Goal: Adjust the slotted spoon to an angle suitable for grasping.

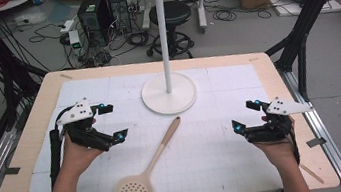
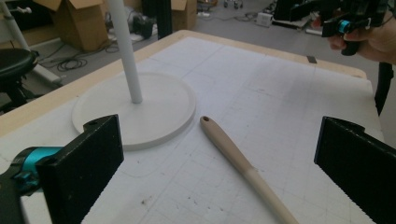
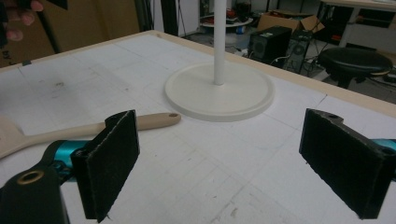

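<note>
The left gripper (image 1: 110, 122) hovers over the table's left half with its black jaws spread wide and nothing between them; the right gripper (image 1: 244, 115) hangs over the right half, jaws equally apart and empty. Between them lies the beige, long-handled perforated skimmer spoon (image 1: 153, 162), flat on the white gridded mat (image 1: 228, 158), its handle tip pointing toward, and just short of, the round base of the white hanging stand with a tall pole (image 1: 168, 93). Judging from this, the work has barely begun: the spoon is ungrasped, and picking it up and hanging it on the stand all remain.
</note>
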{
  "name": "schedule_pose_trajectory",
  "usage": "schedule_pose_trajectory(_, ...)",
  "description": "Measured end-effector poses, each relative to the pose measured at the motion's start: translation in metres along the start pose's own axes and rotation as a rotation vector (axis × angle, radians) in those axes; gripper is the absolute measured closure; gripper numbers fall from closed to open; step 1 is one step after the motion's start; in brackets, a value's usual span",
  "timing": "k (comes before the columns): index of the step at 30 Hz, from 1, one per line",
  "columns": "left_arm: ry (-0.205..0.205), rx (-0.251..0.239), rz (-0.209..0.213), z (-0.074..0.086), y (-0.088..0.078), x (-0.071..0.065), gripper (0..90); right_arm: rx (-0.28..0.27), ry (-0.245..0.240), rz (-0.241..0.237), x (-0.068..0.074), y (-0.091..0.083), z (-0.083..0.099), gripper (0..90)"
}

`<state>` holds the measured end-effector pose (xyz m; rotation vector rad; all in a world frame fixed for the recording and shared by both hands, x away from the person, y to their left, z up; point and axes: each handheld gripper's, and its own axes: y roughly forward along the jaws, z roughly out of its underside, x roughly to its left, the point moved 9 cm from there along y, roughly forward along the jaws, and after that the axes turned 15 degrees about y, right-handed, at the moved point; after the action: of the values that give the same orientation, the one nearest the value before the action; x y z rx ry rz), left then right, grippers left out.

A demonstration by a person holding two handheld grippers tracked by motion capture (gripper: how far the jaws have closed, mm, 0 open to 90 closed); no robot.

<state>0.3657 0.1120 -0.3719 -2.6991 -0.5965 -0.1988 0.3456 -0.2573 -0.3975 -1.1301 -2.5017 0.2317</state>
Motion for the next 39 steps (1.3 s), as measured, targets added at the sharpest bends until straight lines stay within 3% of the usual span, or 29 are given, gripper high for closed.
schedule_pose_trajectory(5,0.0,0.004,0.017,-0.01,0.009,-0.004,1.8,0.001,0.001,-0.001,-0.001,0.0,0.0,10.9)
schedule_pose_trajectory(16,0.016,0.091,0.092,-0.021,0.046,-0.017,1.7,-0.002,0.001,0.003,-0.003,0.0,0.001,11.0)
schedule_pose_trajectory(22,-0.002,0.169,0.097,-0.017,0.064,-0.021,1.7,-0.001,0.003,0.002,-0.003,0.0,0.001,11.0)
schedule_pose_trajectory(24,0.004,0.206,0.116,-0.012,0.072,-0.024,1.8,0.001,0.004,0.002,-0.003,0.0,0.001,11.0)
schedule_pose_trajectory(34,-0.02,0.302,0.143,0.004,0.088,-0.029,1.7,0.004,0.007,0.003,-0.004,0.002,0.002,11.0)
schedule_pose_trajectory(39,-0.027,0.327,0.162,0.011,0.097,-0.032,1.8,0.008,0.006,0.004,-0.005,0.003,0.003,11.0)
